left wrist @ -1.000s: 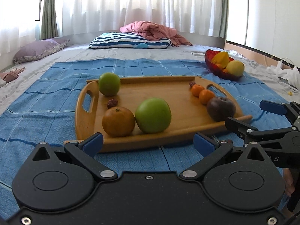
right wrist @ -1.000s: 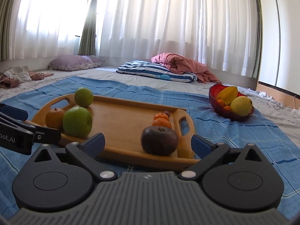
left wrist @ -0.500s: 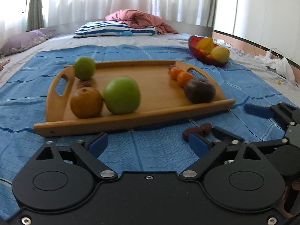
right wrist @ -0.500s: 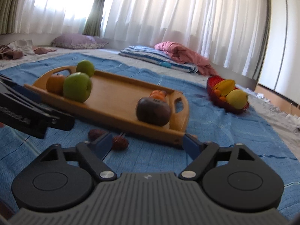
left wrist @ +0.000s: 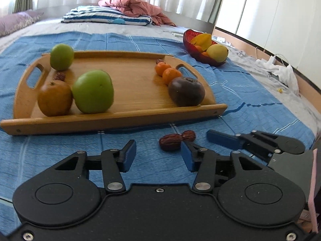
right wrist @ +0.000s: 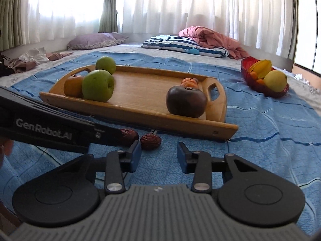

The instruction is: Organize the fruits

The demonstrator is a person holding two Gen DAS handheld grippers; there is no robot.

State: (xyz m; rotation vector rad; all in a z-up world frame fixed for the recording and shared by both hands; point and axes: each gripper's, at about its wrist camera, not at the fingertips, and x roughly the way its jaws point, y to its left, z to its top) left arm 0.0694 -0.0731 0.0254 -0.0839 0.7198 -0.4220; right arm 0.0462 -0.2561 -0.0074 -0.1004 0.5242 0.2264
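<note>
Closing in, the left gripper (left wrist: 157, 157), jaws still spread with only blue cloth between the pads, nothing pinched. Closing likewise, the right gripper (right wrist: 158, 156), jaws parted over bare blanket (right wrist: 270, 132), gripping nothing.

Lying just in front of the wooden tray (left wrist: 120, 118), on the blanket, two red dates touching end to end: the nearer date (left wrist: 170, 141) sitting just beside the left gripper's right-hand fingertip, the farther date (left wrist: 188, 135) a little beyond it. Showing again in the right wrist view, one date (right wrist: 150, 141) just past the right gripper's left-hand pad, the other date (right wrist: 128, 135) partly hidden behind the left gripper's arm crossing in from the side.

Resting on the tray's left end: a big green apple (left wrist: 93, 94) touching an orange-brown fruit (left wrist: 55, 98), a smaller green fruit (left wrist: 61, 57) behind them by the handle, and a small dark dried fruit (left wrist: 59, 76) between. Sitting on the tray's right end: a dark purple-brown fruit (left wrist: 186, 91) at the near rim, two small oranges (left wrist: 167, 72) behind it in a row, something small and dark behind those, too small to tell.

Standing well to the right of the tray and farther back, a red bowl (left wrist: 192, 46) holding a yellow fruit, a star-shaped yellow fruit and small oranges.

Lying far beyond the tray, a striped pillow (left wrist: 106, 17) with a pink quilt (left wrist: 134, 6) bunched on it.
</note>
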